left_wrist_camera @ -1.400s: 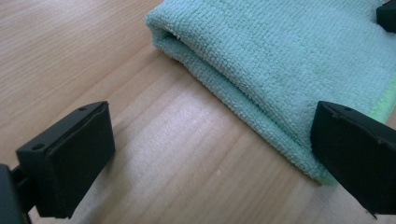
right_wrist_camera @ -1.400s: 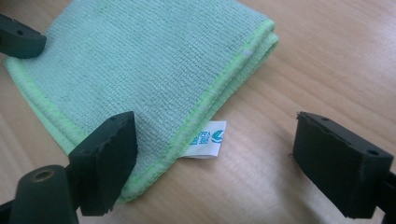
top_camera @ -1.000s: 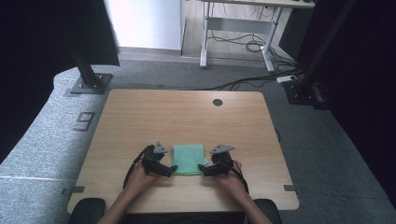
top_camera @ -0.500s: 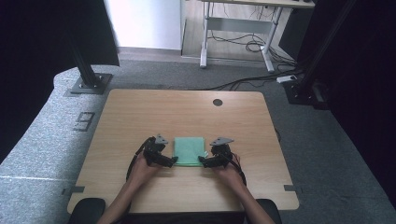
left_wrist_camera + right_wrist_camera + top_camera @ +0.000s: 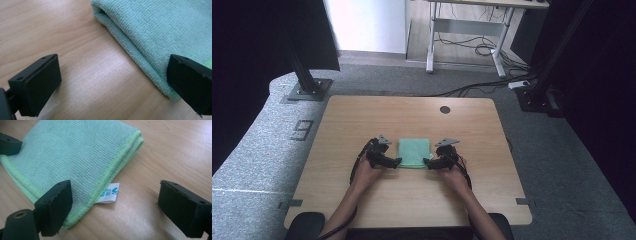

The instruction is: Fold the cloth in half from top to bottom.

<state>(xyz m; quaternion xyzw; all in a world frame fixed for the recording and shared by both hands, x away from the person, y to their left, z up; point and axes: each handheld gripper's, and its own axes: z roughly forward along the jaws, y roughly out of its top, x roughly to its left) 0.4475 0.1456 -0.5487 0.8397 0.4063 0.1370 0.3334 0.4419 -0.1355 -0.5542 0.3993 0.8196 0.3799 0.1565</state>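
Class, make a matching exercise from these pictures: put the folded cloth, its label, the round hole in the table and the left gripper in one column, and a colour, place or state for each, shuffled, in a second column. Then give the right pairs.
Column one:
1. folded cloth
2. label
3. round hole
4. left gripper

Column two:
A. white with teal print, sticking out from the cloth's hem
B. jaws open, at the cloth's folded edge
C. light green, lying flat between the two grippers
D. dark, near the far edge of the table

Pairs: 1-C, 2-A, 3-D, 4-B
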